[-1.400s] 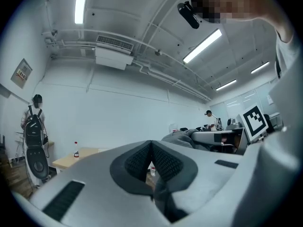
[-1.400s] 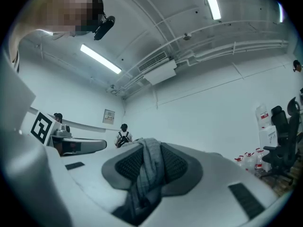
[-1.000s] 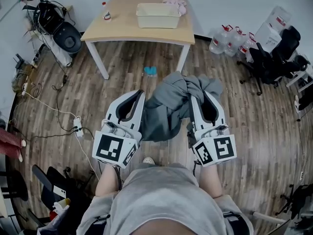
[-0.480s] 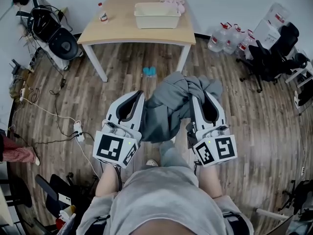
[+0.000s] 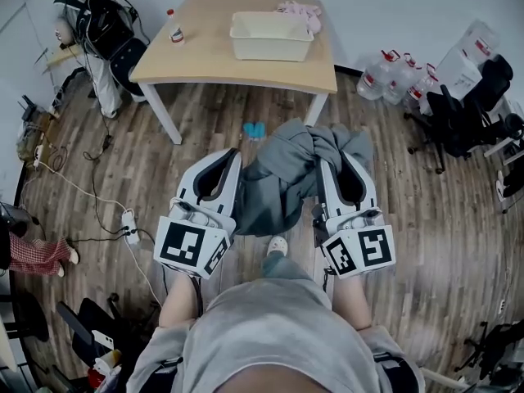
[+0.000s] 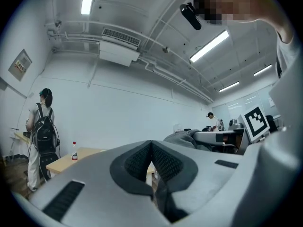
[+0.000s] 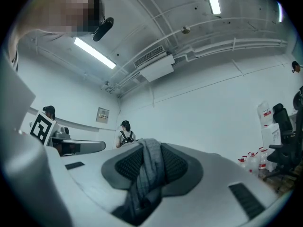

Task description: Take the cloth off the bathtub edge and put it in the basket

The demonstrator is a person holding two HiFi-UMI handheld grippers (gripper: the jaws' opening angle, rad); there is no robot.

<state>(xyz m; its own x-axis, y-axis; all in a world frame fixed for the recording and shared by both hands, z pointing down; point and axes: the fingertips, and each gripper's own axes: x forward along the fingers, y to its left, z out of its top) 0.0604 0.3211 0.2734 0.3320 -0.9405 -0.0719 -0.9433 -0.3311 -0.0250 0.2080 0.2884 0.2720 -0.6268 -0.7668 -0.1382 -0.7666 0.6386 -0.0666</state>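
A grey cloth (image 5: 282,178) hangs bunched from my right gripper (image 5: 340,155), which is shut on it. In the right gripper view a twisted fold of the cloth (image 7: 149,169) sits pinched between the pads. My left gripper (image 5: 232,155) is held level beside it, jaws shut, and the cloth's edge hangs close to its tip. In the left gripper view its pads (image 6: 165,162) meet at the tip and no cloth shows between them. The cream basket (image 5: 272,35) stands on the wooden table (image 5: 205,51) ahead.
A small bottle (image 5: 175,28) and a pink cloth (image 5: 296,9) share the table. Water jugs (image 5: 393,76) and office chairs (image 5: 471,97) stand to the right. A person with a backpack (image 5: 102,31) is at the far left, with cables (image 5: 90,187) on the floor.
The table and basket have shifted slightly right and nearer in the head view. A foot has stepped forward below the cloth. Both grippers keep the same pose and the same hold.
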